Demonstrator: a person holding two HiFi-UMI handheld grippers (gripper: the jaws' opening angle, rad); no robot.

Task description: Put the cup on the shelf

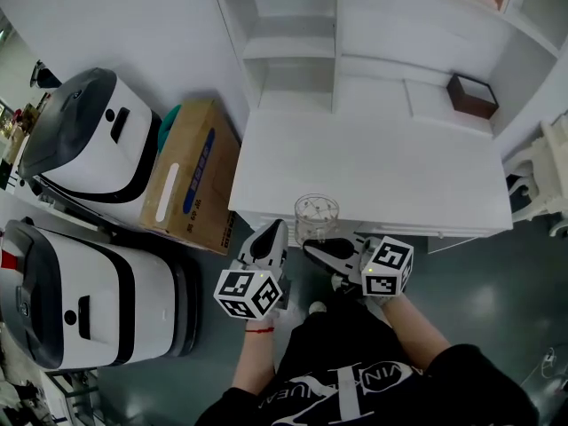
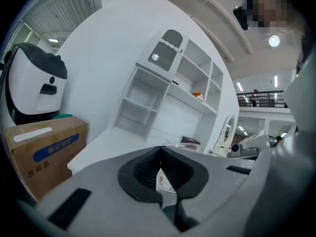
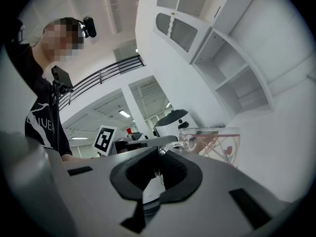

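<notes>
Far left stand two white-and-black machines [image 1: 84, 140], with a cardboard box [image 1: 186, 176] beside them against the white bench [image 1: 382, 176]. The left hand-held gripper [image 1: 273, 233] is clenched on nothing, just left of the cup [image 1: 317, 214]. This glass cup is at the bench's near edge, well short of the shelf [image 1: 293, 47] at the far side. The right hand-held gripper [image 1: 315, 248] is clenched, seemingly on the cup's handle. Far right on the bench is a small brown box [image 1: 472, 95].
</notes>
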